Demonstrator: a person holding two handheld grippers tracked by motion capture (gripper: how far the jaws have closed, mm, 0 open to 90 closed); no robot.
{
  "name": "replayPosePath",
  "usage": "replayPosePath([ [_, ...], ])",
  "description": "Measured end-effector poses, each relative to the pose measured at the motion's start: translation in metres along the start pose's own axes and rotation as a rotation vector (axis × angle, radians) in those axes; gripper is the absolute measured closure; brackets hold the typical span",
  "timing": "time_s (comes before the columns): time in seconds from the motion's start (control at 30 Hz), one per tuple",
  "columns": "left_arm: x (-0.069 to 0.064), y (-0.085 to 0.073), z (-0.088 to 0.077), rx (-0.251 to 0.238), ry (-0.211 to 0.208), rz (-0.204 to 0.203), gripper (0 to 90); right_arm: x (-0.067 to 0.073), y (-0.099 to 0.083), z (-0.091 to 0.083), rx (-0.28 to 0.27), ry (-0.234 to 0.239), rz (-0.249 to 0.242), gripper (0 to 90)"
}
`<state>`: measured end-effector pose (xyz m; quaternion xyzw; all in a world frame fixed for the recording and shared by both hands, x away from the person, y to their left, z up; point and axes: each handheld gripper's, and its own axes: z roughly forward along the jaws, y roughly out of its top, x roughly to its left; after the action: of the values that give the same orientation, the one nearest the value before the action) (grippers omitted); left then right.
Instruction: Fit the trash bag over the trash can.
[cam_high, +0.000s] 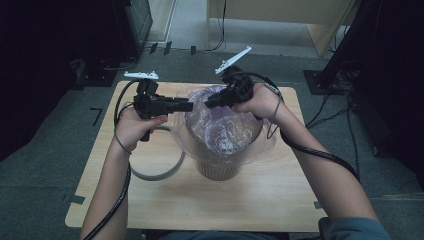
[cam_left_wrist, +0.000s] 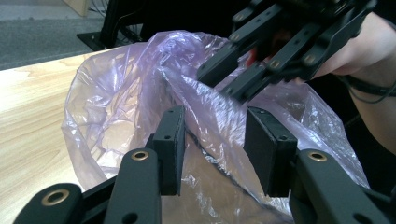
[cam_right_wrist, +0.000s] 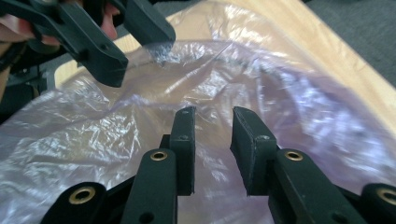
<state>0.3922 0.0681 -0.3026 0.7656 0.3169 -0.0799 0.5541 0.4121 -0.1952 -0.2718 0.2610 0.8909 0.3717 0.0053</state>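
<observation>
Wooden desk (cam_high: 280, 195), bin (cam_high: 218, 167) centre frame, bag (cam_high: 220, 125) half fitted.
Both grippers' fingers stand apart, gripping nothing; pinch the bag's rim, then stretch it evenly.

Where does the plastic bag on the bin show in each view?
High view: plastic bag at centre, draped over the bin.
Left gripper view: centre, behind the jaws.
Right gripper view: across the middle.
Shared landmark: wooden table.

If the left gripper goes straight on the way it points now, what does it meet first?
Most likely the plastic bag: its raised film lies just ahead of the left gripper. The right gripper is farther behind, though depth is unclear.
</observation>
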Motion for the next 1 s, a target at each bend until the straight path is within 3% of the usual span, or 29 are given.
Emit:
replayPosePath([
  [0.07, 0.000, 0.000, 0.000, 0.002, -0.002, 0.001, 57.4, 0.000, -0.001, 0.008, 0.010, 0.008, -0.006, 69.9],
  [0.13, 0.000, 0.000, 0.001, -0.001, -0.004, 0.002, 56.2, 0.000, -0.002, 0.017, 0.012, 0.023, 0.016, 62.3],
  [0.2, 0.000, -0.001, 0.001, -0.003, -0.003, 0.007, 54.2, 0.000, -0.003, 0.019, 0.014, 0.027, 0.012, 62.3],
  [0.3, 0.002, -0.001, 0.002, -0.012, -0.007, 0.001, 52.3, 0.002, -0.010, 0.031, 0.061, 0.067, 0.018, 58.9],
  [0.37, 0.003, -0.002, 0.003, -0.009, -0.008, 0.000, 52.3, 0.006, -0.011, 0.036, 0.083, 0.069, 0.000, 56.0],
  [0.53, 0.003, -0.002, 0.004, -0.002, -0.014, 0.000, 52.0, 0.011, -0.013, 0.044, 0.087, 0.116, 0.004, 48.5],
  [0.67, 0.004, -0.003, 0.005, 0.002, -0.018, -0.005, 51.7, 0.014, -0.015, 0.052, 0.085, 0.138, 0.014, 38.4],
  [0.7, 0.004, -0.003, 0.006, 0.003, -0.019, -0.008, 51.7, 0.016, -0.016, 0.057, 0.099, 0.176, 0.019, 33.0],
  [0.87, 0.005, -0.004, 0.007, 0.008, -0.016, -0.006, 52.2, 0.021, -0.017, 0.062, 0.123, 0.151, -0.019, 35.5],
  [1.0, 0.005, -0.004, 0.006, 0.008, -0.010, -0.010, 54.6, 0.021, -0.012, 0.050, 0.121, 0.114, 0.009, 33.0],
])
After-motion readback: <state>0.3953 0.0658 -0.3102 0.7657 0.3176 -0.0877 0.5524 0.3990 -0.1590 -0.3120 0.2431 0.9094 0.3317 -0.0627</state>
